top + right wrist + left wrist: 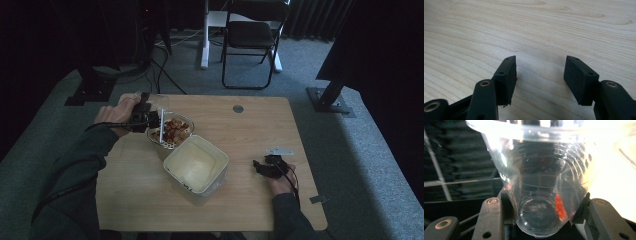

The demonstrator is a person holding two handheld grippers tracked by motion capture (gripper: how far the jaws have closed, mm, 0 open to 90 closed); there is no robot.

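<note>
1. Left gripper (541, 220) clamps a clear plastic cup (541, 182) near its base, at the table's ten o'clock.
2. Beneath it, toward four o'clock, sits a bowl of red-and-pale food (170, 131), touching a cream tub (196, 164).
3. Right gripper (540, 75) rests with its jaws apart and holding nothing on the wooden table (260, 130), at four o'clock.

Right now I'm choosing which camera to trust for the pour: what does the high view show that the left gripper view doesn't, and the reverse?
High view alone: the bowl of red and pale food, the empty tub, the right gripper resting open on the table.
Left gripper view alone: the jaws clamped on the cup's base, a red bit stuck inside.
Both: the clear cup held by the left gripper.
</note>
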